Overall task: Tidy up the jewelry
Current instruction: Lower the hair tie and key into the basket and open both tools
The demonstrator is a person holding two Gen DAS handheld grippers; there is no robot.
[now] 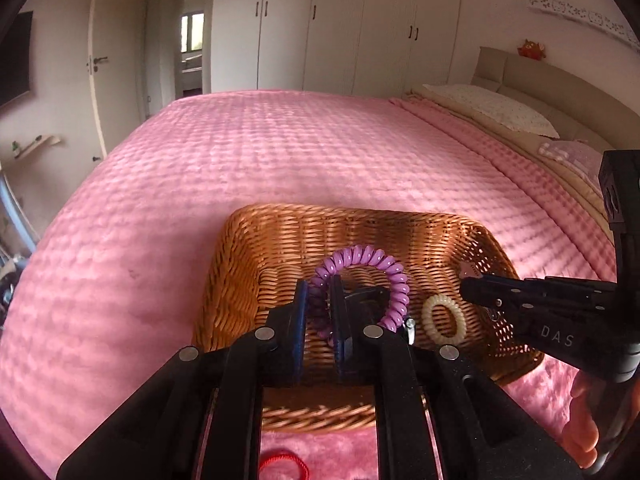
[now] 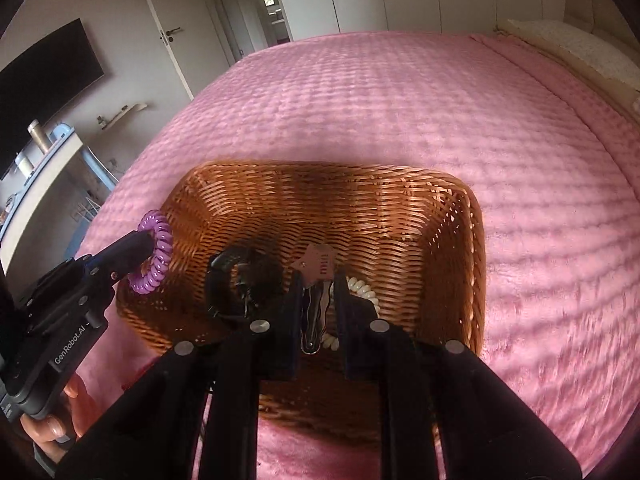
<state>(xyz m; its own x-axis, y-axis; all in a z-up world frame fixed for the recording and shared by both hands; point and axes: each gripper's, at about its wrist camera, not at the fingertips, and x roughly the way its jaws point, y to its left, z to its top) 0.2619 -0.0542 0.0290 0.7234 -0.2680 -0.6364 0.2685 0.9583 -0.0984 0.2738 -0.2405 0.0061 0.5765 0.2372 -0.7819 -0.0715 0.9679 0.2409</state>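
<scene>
The left gripper (image 1: 322,312) is clamped on a purple spiral hair tie (image 1: 362,276), holding it over the left part of a wicker basket (image 1: 248,240) that sits on the near side of a pink bedspread (image 1: 280,152). The right gripper (image 2: 318,312) is clenched on a metal hair clip with a pink tag (image 2: 316,280), above the basket's middle. A cream spiral hair tie (image 1: 444,316) and a black band (image 2: 224,280) lie on the basket floor, and a red cord (image 1: 284,460) lies on the bedspread just near of the basket.
</scene>
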